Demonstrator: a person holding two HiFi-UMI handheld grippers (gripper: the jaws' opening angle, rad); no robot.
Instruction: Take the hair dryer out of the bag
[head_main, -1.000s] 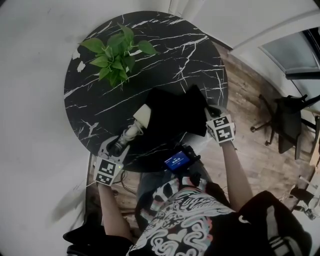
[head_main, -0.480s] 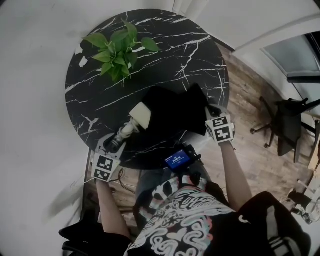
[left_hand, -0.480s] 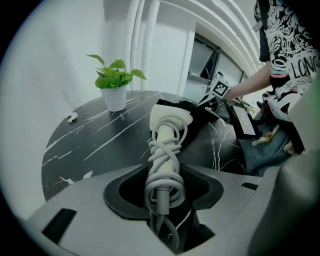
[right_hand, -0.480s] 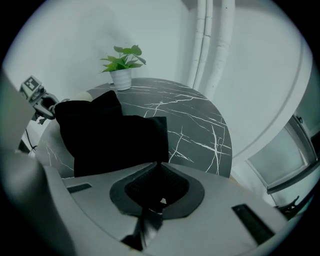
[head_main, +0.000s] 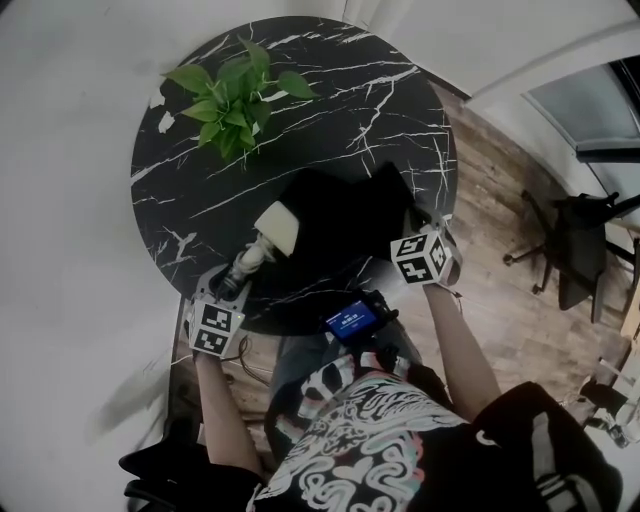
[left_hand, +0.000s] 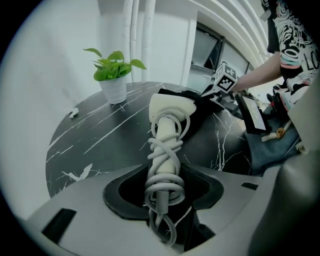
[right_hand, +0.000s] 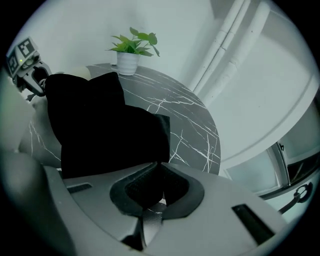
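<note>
I have a round black marble table (head_main: 340, 90) below me, veined in white. The black bag (head_main: 345, 225) lies slumped on its near half, toward the right, and is the biggest thing on the table. The potted plant (head_main: 232, 85) stands at the far left edge, well apart from the bag.

The hair dryer (head_main: 268, 232) is cream-coloured, with its cord wound round the handle. Its head sits against the left edge of the bag, and the handle runs down toward the near rim of the table. From here I cannot tell whether any of the head is still inside the bag.

My left gripper (head_main: 225, 290) is clamped on that cord-wrapped handle. The left gripper view shows the handle standing between the jaws, with loops of cord bunched at the pads and the head tilted away toward the bag.

My right gripper (head_main: 425, 235) is at the bag's right side. Its jaws are pinched together on a fold of the black fabric.
</note>
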